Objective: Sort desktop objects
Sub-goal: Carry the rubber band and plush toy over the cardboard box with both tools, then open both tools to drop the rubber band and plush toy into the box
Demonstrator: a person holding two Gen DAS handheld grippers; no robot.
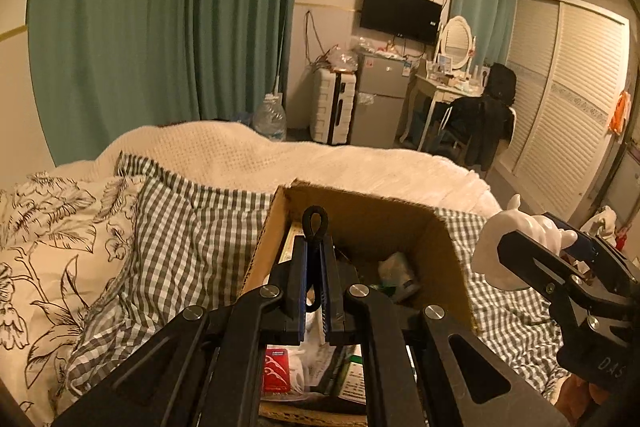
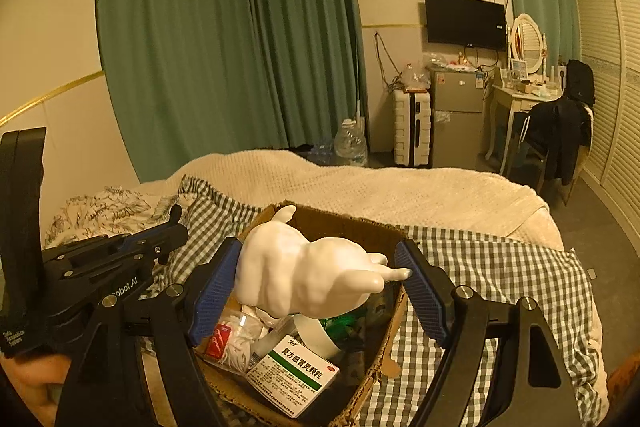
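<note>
In the right wrist view, the right claw (image 2: 320, 291) stands wide, clamped across a white figurine (image 2: 308, 275) at frame centre, above the cardboard box (image 2: 384, 347) on the bed (image 2: 500, 267). The left claw (image 1: 316, 251) is pinched shut on a black loop (image 1: 315, 223).

A big bed (image 2: 440, 195) carries everything. A cream blanket (image 2: 360, 187) covers its far part. A checked cloth (image 2: 500, 267) lies nearer, and a cardboard box (image 2: 372, 231) sits on it, just under the hand-held grippers. A checked pillow (image 1: 180, 219) and a leaf-print pillow (image 1: 60, 239) lie to the left of the box.
</note>
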